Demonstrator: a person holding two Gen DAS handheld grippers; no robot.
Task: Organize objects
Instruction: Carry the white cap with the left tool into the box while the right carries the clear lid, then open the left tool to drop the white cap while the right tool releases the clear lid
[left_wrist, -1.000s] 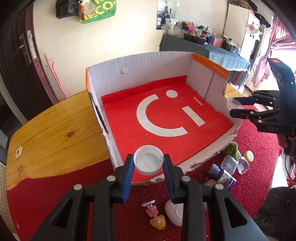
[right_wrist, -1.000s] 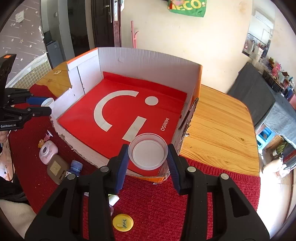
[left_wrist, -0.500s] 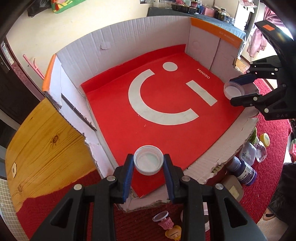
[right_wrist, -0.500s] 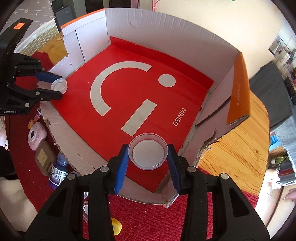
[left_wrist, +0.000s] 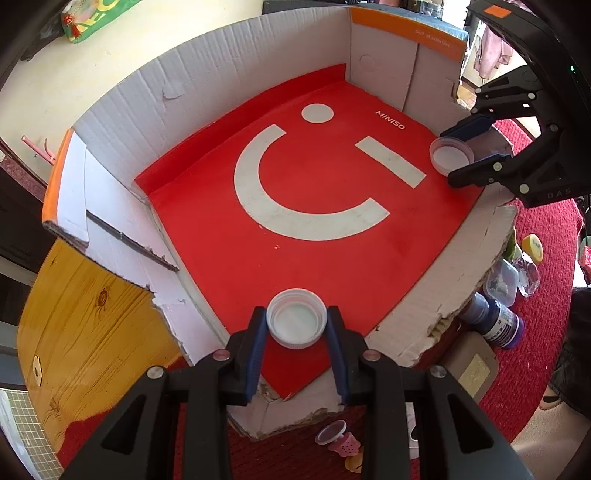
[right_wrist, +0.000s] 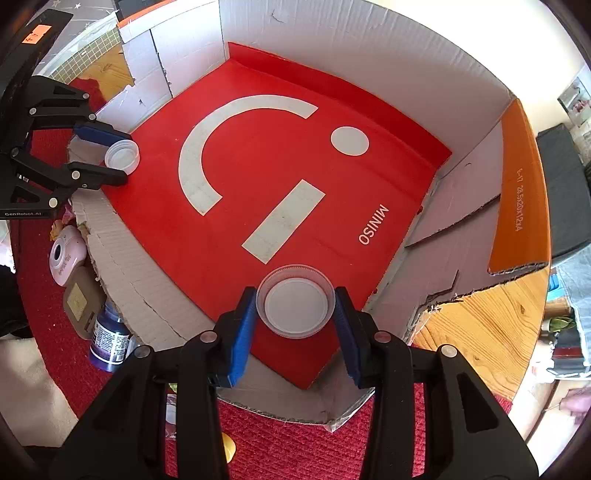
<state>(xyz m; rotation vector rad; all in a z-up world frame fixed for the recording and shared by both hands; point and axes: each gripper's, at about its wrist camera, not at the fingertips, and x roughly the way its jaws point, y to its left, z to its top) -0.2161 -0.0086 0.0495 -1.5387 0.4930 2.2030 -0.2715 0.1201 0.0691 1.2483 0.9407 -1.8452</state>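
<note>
Here, each gripper — left gripper (left_wrist: 296, 325), right gripper (right_wrist: 295, 310) — clamps a cap.

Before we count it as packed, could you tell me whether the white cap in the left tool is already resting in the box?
Cannot tell. The white cap sits clamped in the left tool above the box floor; contact isn't visible.

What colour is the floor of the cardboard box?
Red, with white markings; the left wrist view shows it best.

White cap (left_wrist: 296, 323), red box floor (left_wrist: 306, 258) with white smile mark, blue-padded black tongs (right_wrist: 295, 314)
</note>
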